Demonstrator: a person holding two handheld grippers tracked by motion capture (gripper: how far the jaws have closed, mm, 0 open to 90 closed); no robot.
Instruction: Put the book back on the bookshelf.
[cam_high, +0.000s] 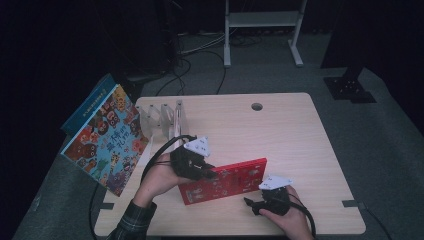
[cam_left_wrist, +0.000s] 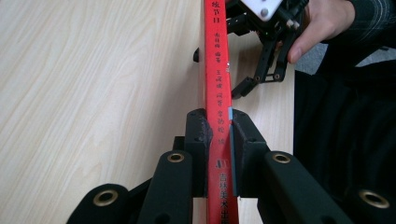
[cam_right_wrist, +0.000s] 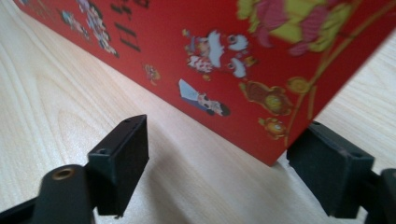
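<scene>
Red book (cam_high: 223, 181) stands on its long edge on the table (cam_high: 300, 140), near the front middle, tilted slightly. Left gripper (cam_high: 212, 173) pinches the spine end, pads flat on both covers, likely to keep it upright. Right gripper (cam_high: 251, 205) sits low at the book's near bottom corner, jaws spread with a gap either side, not touching; looks set to steady or grab that corner. Clear slotted rack (cam_high: 162, 120) at back left is probably where it goes. Another picture book (cam_high: 107, 140) leans off the table's left edge.
</scene>
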